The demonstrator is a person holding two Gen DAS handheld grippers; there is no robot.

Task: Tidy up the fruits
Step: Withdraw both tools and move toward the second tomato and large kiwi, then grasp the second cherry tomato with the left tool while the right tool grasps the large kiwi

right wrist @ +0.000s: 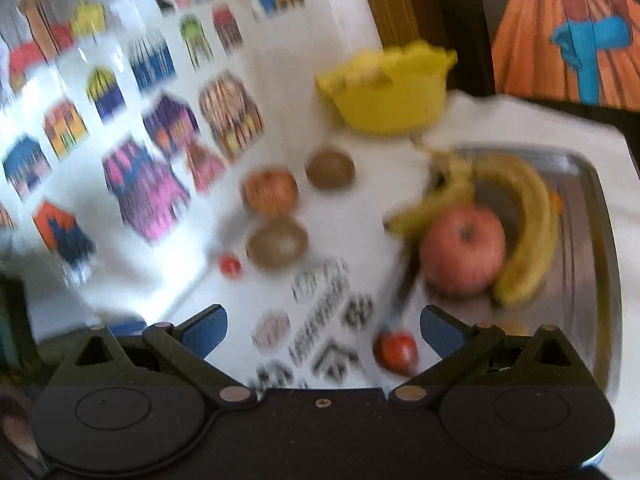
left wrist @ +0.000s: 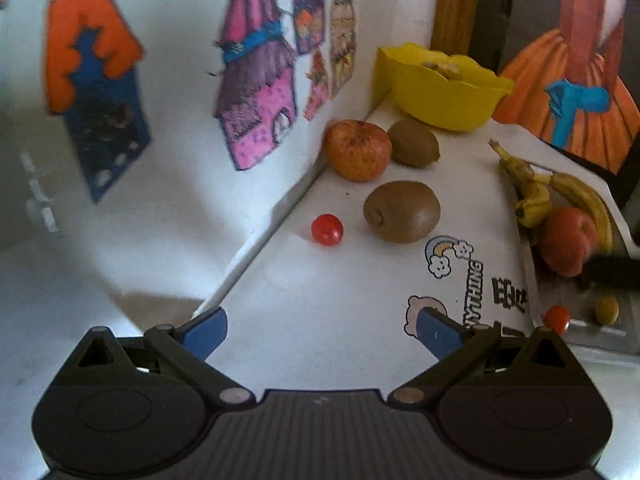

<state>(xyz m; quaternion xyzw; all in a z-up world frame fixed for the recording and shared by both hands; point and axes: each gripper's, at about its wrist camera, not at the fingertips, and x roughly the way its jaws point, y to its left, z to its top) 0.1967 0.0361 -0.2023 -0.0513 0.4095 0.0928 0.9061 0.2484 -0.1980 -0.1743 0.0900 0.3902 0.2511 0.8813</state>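
Left gripper (left wrist: 322, 334) wide open and empty above the white table (left wrist: 320, 300), with a cherry tomato (left wrist: 327, 230), two kiwis (left wrist: 401, 212) and an apple (left wrist: 357, 150) loose near the wall. Right gripper (right wrist: 322, 334) also wide open, holding nothing, a second cherry tomato (right wrist: 395, 351) lying between its fingers. On the metal tray (right wrist: 600, 240): bananas (right wrist: 528, 228) around a red apple (right wrist: 462, 250); behind, a yellow bowl (right wrist: 390, 96).

Left claw (left wrist: 322, 330): jaws spread wide, blue-padded fingertips (left wrist: 206, 330) well apart, nothing between them; black linkage arms splayed symmetrically from ribbed body; held level, raised above counter (left wrist: 320, 300), pointing forward along it. Right claw (right wrist: 322, 330): jaws likewise spread wide, blue fingertips (right wrist: 440, 330) apart, nothing gripped; tilted downward over counter; view smeared by motion blur; black housing and both pivots in view.
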